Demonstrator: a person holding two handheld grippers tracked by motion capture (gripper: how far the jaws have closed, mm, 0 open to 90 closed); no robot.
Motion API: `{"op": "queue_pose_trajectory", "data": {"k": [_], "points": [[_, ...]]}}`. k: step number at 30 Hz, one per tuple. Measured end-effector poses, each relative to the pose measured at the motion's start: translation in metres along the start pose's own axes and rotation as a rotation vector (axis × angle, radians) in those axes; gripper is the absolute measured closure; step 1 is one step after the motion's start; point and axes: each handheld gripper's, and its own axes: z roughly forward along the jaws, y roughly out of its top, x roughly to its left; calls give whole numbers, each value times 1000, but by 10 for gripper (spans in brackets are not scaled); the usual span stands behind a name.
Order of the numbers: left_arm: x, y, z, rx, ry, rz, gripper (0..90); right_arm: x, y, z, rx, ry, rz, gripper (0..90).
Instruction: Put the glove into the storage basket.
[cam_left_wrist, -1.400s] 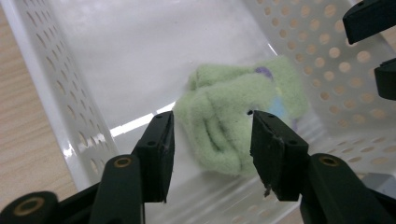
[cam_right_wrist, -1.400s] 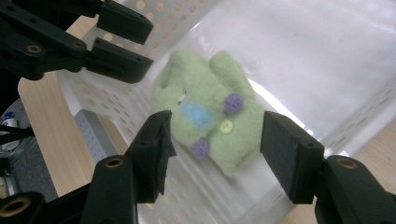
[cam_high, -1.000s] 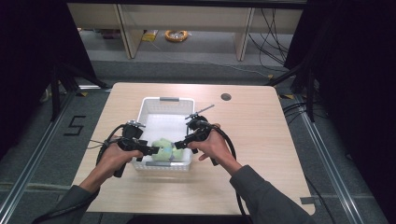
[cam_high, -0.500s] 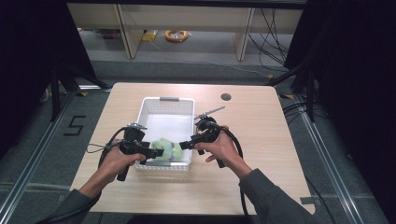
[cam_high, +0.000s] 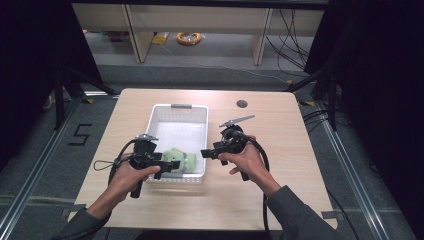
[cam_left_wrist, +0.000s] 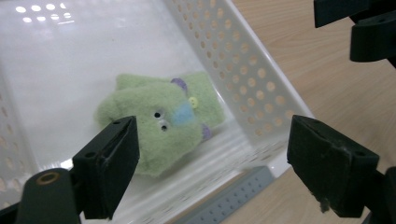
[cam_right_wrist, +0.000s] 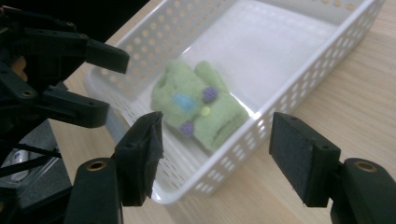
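A green plush toy (cam_high: 179, 159) with a small face lies in the near end of a white perforated basket (cam_high: 177, 106). My left gripper (cam_high: 171, 167) hovers at the basket's near left corner, open, its jaws having just spread wide. The toy (cam_left_wrist: 159, 121) lies beyond the left gripper (cam_left_wrist: 219, 154), untouched. My right gripper (cam_high: 206, 153) is over the table just right of the basket, open, its jaws having just widened a little. In the right gripper view the toy (cam_right_wrist: 196, 109) sits past the basket wall (cam_right_wrist: 280, 100), beyond the right gripper (cam_right_wrist: 217, 149); the left gripper (cam_right_wrist: 100, 84) is at left.
The basket stands mid-table on a light wooden top (cam_high: 285, 135). A small round hole (cam_high: 242, 104) sits in the table at the back right. Cables trail from both grippers toward the table's near edge. Shelving stands beyond the far edge.
The right gripper has drawn away to the right, from the toy to outside the basket wall. The left gripper's jaws have spread apart. The toy stays in the basket.
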Motion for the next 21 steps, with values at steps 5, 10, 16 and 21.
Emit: {"op": "queue_pose_trajectory", "data": {"k": [5,10,16,21], "points": [[-11,-6,-1,8,-28,33,157,-7,-9,-9,-17,-13,12,354],[-26,-14,-2,-10,-50,67,156,-12,-18,-18,-33,-15,10,348],[-42,-24,0,-10,-77,108,156,-18,-30,-29,-58,-37,-2,340],[-53,-29,1,-38,-104,106,156,-19,-39,-38,-84,-32,9,338]]}}
